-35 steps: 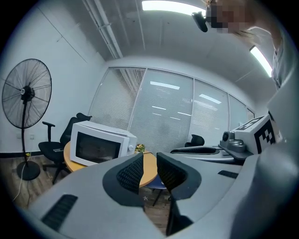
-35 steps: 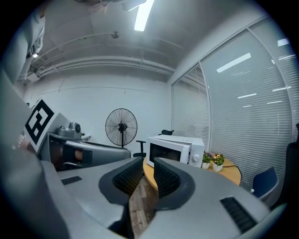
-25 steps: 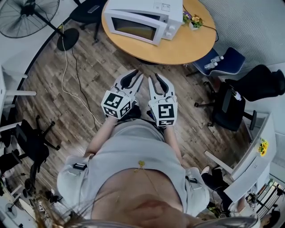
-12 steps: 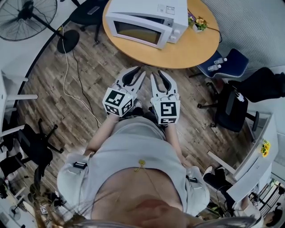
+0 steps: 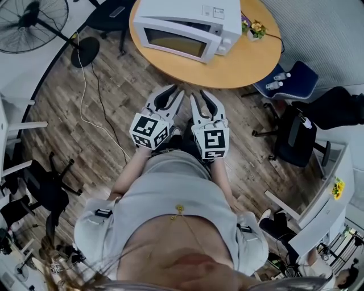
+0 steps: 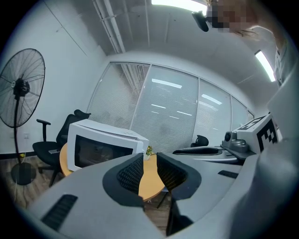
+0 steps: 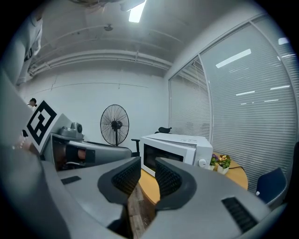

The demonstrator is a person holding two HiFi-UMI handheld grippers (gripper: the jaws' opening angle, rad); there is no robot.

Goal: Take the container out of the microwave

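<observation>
A white microwave (image 5: 185, 23) stands with its door closed on a round wooden table (image 5: 239, 62); no container shows through its dark window. Both grippers are held side by side over the wood floor, short of the table's near edge, pointing at it. My left gripper (image 5: 173, 94) is open with nothing between its fingers; in its own view the microwave (image 6: 100, 147) lies ahead and to the left. My right gripper (image 5: 199, 98) has its jaws opening, with nothing between them either, and its view shows the microwave (image 7: 175, 151) straight ahead.
A small flower pot (image 5: 250, 28) sits beside the microwave. A standing fan (image 5: 34, 17) and a white cable (image 5: 94, 96) on the floor lie to the left. A blue chair (image 5: 284, 79) with bottles and a black office chair (image 5: 296, 136) stand on the right.
Both grippers, with the person, have edged forward toward the table. Nothing was grasped or let go.
</observation>
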